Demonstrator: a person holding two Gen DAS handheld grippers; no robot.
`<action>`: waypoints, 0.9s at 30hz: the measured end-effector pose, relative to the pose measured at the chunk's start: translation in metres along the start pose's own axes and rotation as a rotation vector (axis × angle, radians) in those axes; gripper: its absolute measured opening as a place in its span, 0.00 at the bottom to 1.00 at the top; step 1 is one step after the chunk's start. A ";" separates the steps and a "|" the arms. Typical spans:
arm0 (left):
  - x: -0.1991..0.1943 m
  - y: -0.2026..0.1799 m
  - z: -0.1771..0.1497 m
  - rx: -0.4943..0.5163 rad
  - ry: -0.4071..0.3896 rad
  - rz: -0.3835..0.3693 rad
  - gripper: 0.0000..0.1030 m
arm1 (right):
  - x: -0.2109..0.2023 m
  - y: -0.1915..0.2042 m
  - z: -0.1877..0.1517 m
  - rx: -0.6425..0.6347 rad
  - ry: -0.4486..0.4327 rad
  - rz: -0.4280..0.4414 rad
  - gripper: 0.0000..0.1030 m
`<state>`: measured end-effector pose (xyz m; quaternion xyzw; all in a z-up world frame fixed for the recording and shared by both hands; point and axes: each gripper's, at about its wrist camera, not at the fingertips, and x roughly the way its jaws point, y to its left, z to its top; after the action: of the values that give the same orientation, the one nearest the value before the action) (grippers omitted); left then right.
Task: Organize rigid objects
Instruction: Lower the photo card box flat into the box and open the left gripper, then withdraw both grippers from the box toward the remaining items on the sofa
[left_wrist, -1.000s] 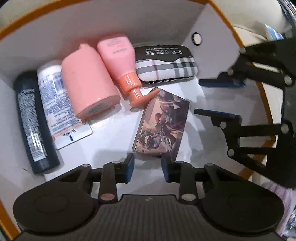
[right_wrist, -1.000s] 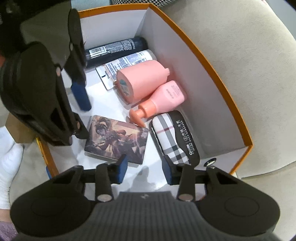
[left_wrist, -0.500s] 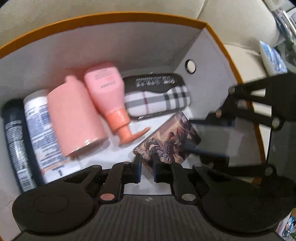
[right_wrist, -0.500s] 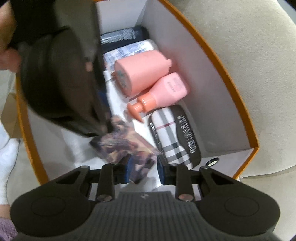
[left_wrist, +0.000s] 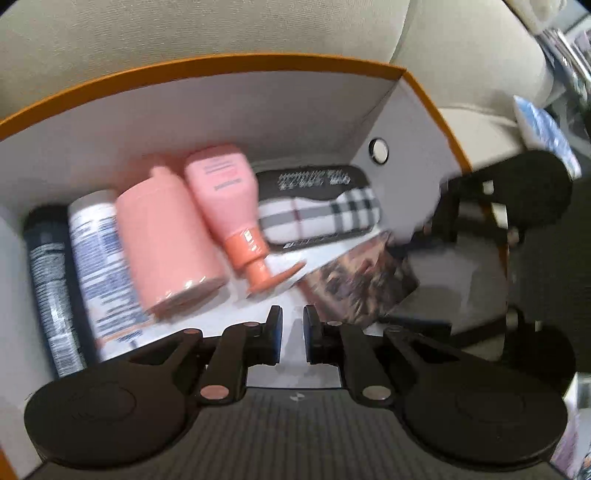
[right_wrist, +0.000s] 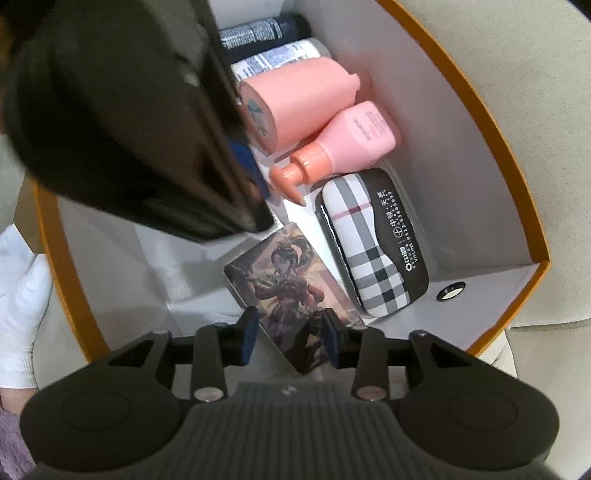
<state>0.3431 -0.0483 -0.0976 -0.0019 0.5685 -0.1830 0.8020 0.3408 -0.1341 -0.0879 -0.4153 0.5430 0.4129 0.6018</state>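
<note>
Right gripper (right_wrist: 289, 341) straddles near corner of illustrated card box (right_wrist: 288, 284), jaws parted, pad contact unclear. Left gripper (left_wrist: 292, 334) nearly closed, empty, over orange-rimmed box (left_wrist: 221, 64).

The plaid glasses case (right_wrist: 373, 243), lying just ahead and right of the right gripper's jaws, carries white print on its black side: Chinese characters, a number string starting "0512" whose remaining digits are unclear, and a line that looks like "VIPLINE". The pink pump bottle (right_wrist: 356, 138) beyond it has a small line of lettering, too fine to read. The white tube (left_wrist: 101, 266) and the dark bottle (left_wrist: 51, 288), left of the left gripper's jaws, bear dense print, blurred.
</note>
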 end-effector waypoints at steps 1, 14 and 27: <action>-0.001 0.002 -0.004 -0.005 0.001 0.000 0.11 | 0.002 0.001 0.002 -0.008 0.003 -0.015 0.49; -0.005 0.012 -0.022 -0.039 -0.023 -0.040 0.11 | 0.015 0.008 0.000 -0.022 -0.019 -0.126 0.46; -0.017 0.010 -0.030 -0.047 -0.082 -0.042 0.11 | 0.021 0.021 -0.004 -0.128 -0.037 -0.181 0.44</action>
<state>0.3140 -0.0274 -0.0948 -0.0403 0.5393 -0.1863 0.8203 0.3215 -0.1306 -0.1102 -0.4925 0.4648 0.3982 0.6188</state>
